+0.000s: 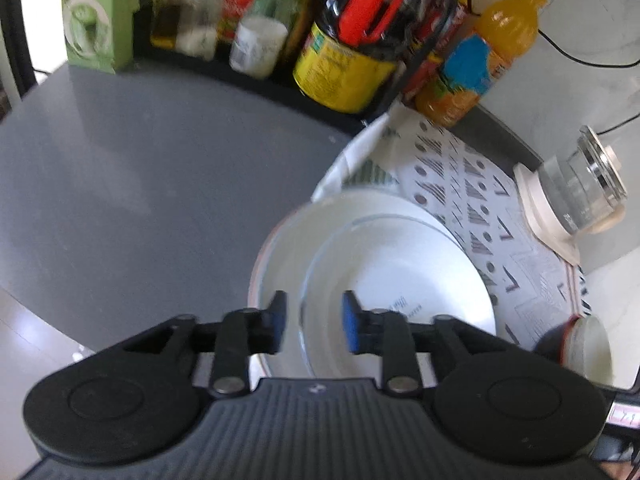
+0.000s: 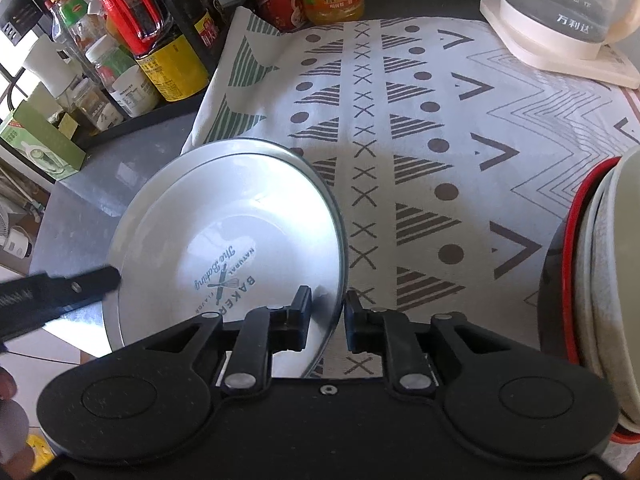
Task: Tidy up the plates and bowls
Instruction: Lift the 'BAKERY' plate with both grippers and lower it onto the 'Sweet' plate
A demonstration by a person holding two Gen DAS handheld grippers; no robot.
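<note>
nearby, sauce bottles [image 2: 168, 40] and a kettle [image 2: 560, 8] ring the white plate [image 2: 224, 232]; both grippers' jaws stand released.

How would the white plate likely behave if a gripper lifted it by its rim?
The white plate looks glossy, so probably slippery between pads. It seems rigid and ceramic, so likely breakable if dropped. Being broad, it might tilt when held at one edge.

Left tongs [image 1: 313, 322]: pointed steeply downward, jaws parted, blue pads [image 1: 351, 320] exposed, nothing pressed between them. Right tongs [image 2: 328, 316]: pointed steeply downward, jaws narrowly parted, pads clear of contact.
</note>
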